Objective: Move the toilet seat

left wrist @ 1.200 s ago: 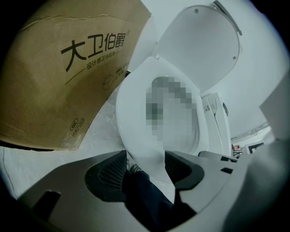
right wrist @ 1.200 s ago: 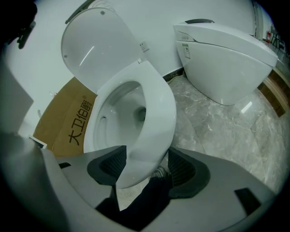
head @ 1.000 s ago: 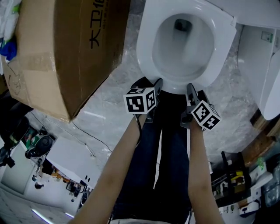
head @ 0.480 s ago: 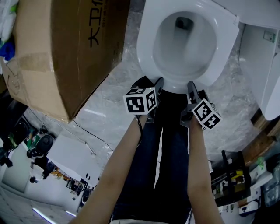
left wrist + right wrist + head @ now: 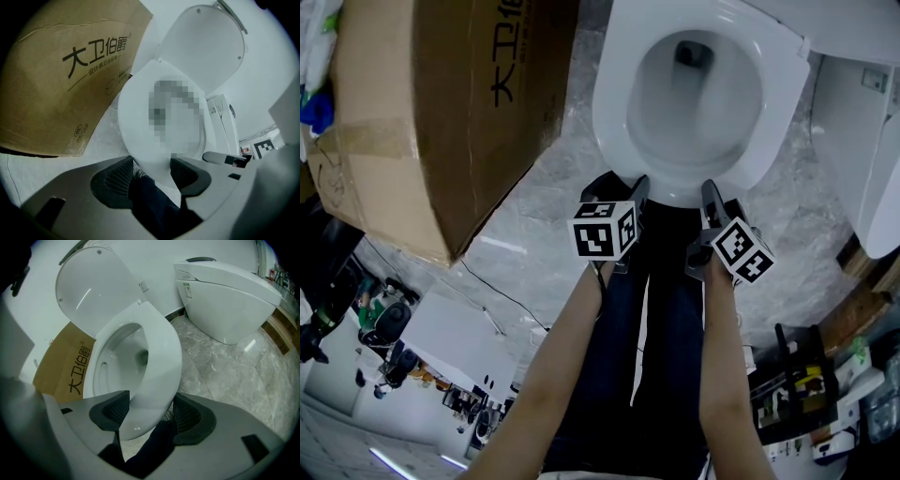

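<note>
Fingers (image 5: 188, 417) of the right gripper (image 5: 149, 411) stand wide astride the toilet seat (image 5: 158, 352) at its front edge; the left gripper (image 5: 150, 171) gapes wide beside it. Only the gripper views show the raised lid (image 5: 206, 47).

Head view overhead; gripper views low, close; toilet seat (image 5: 612, 94) common.

Surface finishes, noted outward from the toilet seat.
Toilet seat (image 5: 614, 94): white, smooth, glossy, highlights along the rim; lid (image 5: 89, 282) behind it has the same gloss. Cardboard box (image 5: 441, 112) left of the seat: brown, matt, with a slightly shinier tape strip (image 5: 366, 141). Floor (image 5: 534, 216) around the seat: grey veined stone, polished. Left gripper (image 5: 152, 173) and right gripper (image 5: 152, 411) at the seat's front: matt grey plastic, dark ribbed pads (image 5: 187, 416). Trousers (image 5: 666, 309) below the seat: dark matt cloth.
</note>
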Tool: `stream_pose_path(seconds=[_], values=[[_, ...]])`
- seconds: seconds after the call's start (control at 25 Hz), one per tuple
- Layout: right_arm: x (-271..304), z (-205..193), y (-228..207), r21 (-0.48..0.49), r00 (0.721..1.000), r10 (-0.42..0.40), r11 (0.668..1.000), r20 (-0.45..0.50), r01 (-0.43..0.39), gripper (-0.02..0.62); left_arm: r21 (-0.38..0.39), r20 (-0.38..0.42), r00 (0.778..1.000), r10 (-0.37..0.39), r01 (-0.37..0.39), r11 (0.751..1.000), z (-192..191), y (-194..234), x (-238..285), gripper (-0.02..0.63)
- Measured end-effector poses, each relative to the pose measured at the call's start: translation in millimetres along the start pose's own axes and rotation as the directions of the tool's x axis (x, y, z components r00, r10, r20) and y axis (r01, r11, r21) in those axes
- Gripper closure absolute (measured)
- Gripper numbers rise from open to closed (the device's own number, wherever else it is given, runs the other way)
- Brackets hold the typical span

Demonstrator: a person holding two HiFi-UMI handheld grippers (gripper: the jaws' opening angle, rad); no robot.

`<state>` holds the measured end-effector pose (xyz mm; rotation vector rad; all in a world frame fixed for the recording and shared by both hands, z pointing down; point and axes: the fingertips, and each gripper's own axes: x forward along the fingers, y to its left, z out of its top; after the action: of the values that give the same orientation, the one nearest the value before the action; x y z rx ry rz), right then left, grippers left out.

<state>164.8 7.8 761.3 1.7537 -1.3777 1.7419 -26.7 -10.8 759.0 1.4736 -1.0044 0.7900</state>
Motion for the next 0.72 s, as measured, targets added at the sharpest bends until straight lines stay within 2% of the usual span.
stream_pose_path(seconds=[0.72], values=[[-36.3,10.0,15.7,0.014,0.999,-0.034,0.999,0.021,0.034,0.299,0.036,0.045,0.999,-0.024,0.023,0.999,6.2,-18.0,-39.3,0.347]])
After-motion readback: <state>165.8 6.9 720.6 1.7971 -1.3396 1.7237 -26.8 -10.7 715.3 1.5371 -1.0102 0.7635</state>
